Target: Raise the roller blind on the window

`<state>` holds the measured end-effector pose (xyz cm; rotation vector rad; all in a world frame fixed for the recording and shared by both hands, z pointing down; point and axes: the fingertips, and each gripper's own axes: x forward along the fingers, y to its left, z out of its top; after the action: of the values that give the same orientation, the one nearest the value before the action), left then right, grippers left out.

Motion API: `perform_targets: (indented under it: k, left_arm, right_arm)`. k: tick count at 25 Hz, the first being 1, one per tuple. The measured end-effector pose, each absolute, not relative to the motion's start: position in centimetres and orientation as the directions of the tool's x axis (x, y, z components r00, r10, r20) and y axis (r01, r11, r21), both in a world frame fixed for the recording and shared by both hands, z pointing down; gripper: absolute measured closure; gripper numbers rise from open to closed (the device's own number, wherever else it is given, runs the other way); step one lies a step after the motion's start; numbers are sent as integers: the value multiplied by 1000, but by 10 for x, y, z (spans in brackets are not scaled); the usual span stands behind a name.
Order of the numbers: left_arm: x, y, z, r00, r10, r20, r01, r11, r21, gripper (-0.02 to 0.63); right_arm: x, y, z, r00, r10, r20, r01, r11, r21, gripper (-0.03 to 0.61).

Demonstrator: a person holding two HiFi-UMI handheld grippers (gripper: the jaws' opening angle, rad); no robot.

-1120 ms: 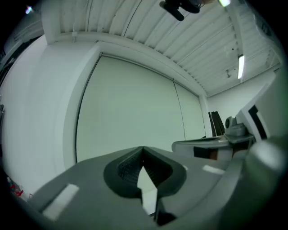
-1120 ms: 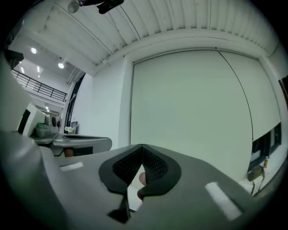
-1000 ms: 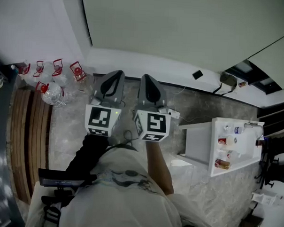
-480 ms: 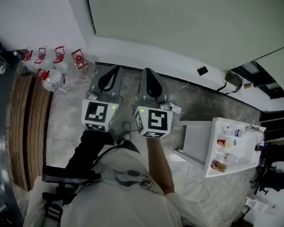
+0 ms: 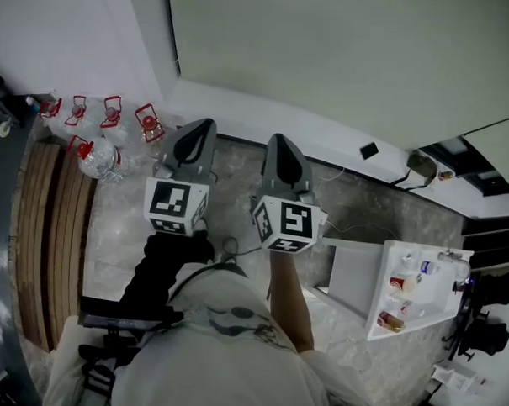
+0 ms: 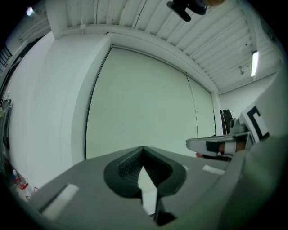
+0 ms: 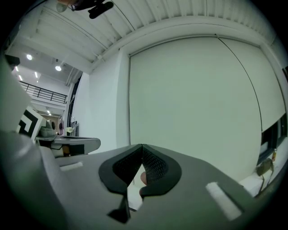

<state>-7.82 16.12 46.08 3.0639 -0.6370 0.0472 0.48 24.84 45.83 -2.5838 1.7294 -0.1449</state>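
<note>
A pale green roller blind [image 5: 345, 59], smooth, flat and matte, hangs fully lowered, its sheet reaching the base of the white wall [image 5: 77, 30]. Facing the blind, a person holds two grey moulded-plastic grippers side by side and level. The left gripper [image 5: 203, 127] has its ribbed, tapered jaws pressed together on nothing. The right gripper [image 5: 279, 142] is likewise closed and empty. Both tips point at the blind without touching it. Left of the blind, clear red-handled water jugs [image 5: 97, 153] stand on the speckled stone floor [image 5: 355, 211].
</note>
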Motion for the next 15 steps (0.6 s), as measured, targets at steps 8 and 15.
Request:
perform_targets:
  k: [8,15]
  left_arm:
    - [-68,88,470,916,-397,57,-400,-916,41,616]
    - [-44,48,485,906,-413,93,-419,-906,60,615]
  right_arm:
    - [32,186,458,408,-909,82,-907,-414,-73,577]
    - [72,154,475,422,-898,126,-894,-435,-108,577]
